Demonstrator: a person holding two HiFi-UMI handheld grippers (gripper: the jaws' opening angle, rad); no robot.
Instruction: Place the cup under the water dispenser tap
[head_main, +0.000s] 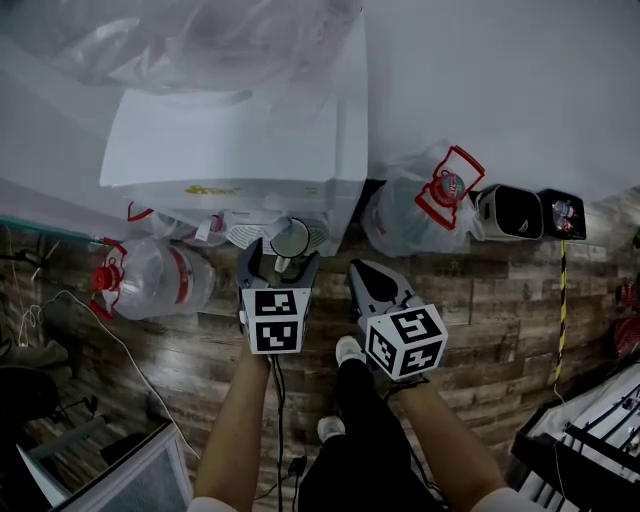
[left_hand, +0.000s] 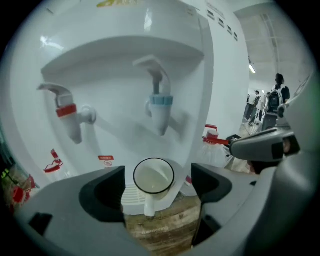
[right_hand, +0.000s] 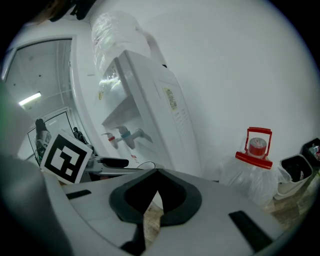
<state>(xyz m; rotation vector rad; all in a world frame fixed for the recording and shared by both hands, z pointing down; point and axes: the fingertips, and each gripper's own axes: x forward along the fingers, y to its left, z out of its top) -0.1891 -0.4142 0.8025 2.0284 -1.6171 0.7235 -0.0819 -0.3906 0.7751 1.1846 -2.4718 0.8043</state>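
The cup (left_hand: 153, 176) is seen standing on the white tray (left_hand: 131, 198) at the foot of the dispenser (head_main: 250, 140). It is placed just below the blue tap (left_hand: 160, 106). The red tap (left_hand: 67, 112) is found off to the left, well apart from the cup. The cup is white with a dark rim. Its handle is turned toward the left gripper (head_main: 280, 262).

The left gripper is held wide open. The cup is set between its two jaws, but it is not touched by them. A bit of tray can be seen on each side of the cup. Nothing is gripped by this gripper.

The right gripper (head_main: 360, 270) is held just beside the left one, over the wood floor (head_main: 500, 300). Its jaws are pressed together, and nothing is held between them. It is kept away from the cup and the tray.

A big bottle (head_main: 150, 278) with a red cap is seen on the floor to the left of the dispenser. A bagged bottle (head_main: 410, 220) with a red handle is set to the right of the dispenser, by the white wall (head_main: 520, 80). A white shoe (head_main: 349, 350) is seen on the floor, near the grippers.
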